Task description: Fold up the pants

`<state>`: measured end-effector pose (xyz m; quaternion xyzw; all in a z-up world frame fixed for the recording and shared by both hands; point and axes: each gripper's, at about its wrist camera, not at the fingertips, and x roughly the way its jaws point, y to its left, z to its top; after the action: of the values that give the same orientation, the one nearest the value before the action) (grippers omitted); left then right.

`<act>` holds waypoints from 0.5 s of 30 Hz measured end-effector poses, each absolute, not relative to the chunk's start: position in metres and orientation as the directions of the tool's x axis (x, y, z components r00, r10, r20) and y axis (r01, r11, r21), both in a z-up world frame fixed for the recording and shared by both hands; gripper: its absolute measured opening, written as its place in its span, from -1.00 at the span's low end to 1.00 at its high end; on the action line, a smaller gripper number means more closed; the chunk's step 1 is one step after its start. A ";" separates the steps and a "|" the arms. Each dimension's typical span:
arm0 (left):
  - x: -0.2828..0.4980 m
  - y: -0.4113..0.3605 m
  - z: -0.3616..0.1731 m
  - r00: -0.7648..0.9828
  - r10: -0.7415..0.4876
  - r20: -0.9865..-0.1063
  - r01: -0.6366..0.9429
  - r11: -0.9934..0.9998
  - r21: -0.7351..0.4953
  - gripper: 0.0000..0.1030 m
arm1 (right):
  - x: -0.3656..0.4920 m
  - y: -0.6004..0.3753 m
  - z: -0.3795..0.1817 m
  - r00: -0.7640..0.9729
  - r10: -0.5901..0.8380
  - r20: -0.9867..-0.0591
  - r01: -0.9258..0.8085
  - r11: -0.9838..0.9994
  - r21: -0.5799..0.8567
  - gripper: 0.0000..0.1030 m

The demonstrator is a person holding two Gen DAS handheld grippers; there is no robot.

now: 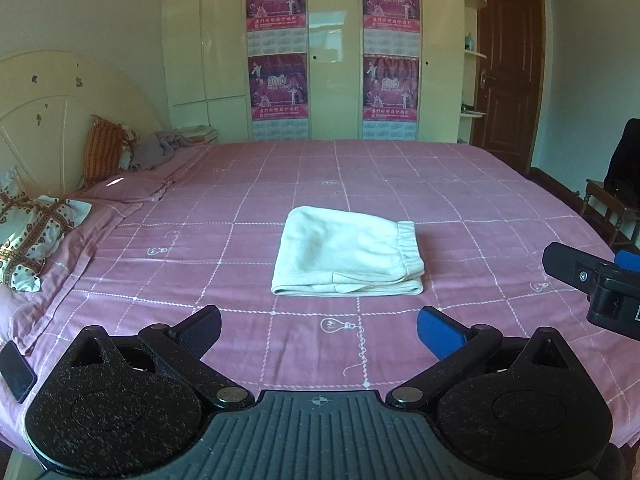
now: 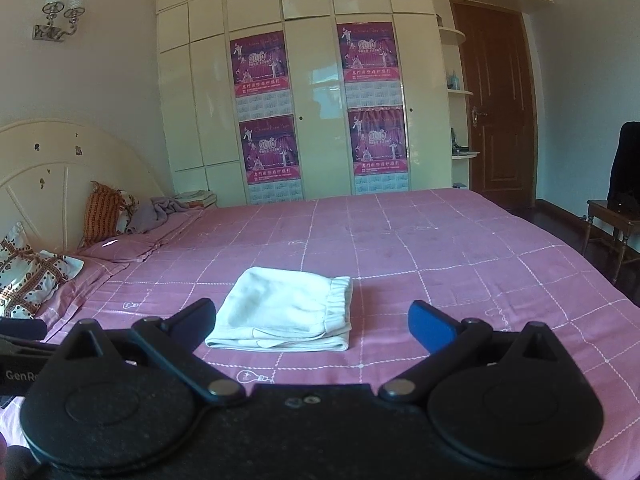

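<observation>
Folded pants [image 1: 347,252] lie ahead of both spread, empty hand-held grippers [image 1: 320,330] [image 2: 312,322]

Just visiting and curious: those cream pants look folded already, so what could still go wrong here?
The pants lie folded, but the front layers look loose and uneven; a nudge might spill them open. Both the left gripper and right gripper are open and close by, so reaching in could snag the bedsheet.

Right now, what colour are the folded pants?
Cream white, the pants lie folded on the pink checked bedspread; clearest in the left wrist view.
</observation>
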<state>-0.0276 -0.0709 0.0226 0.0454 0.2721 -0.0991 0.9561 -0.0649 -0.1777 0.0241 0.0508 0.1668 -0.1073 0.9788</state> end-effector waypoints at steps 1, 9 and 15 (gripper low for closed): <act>-0.028 -0.072 0.023 0.835 -0.161 -0.526 0.212 0.977 0.037 1.00 | -0.065 -0.179 0.025 0.921 -0.194 -0.337 0.230 0.971 0.069 1.00; -0.027 -0.077 0.021 0.832 -0.157 -0.532 0.214 0.976 0.046 1.00 | -0.068 -0.183 0.025 0.918 -0.225 -0.325 0.254 0.966 0.049 1.00; -0.023 -0.074 0.019 0.825 -0.159 -0.542 0.209 0.977 0.032 1.00 | -0.066 -0.183 0.020 0.915 -0.216 -0.342 0.247 0.968 0.050 1.00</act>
<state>-0.0232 -0.0742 0.0192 0.0449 0.2793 -0.0966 0.9543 -0.0660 -0.1828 0.0200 0.0460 0.1693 -0.1183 0.9773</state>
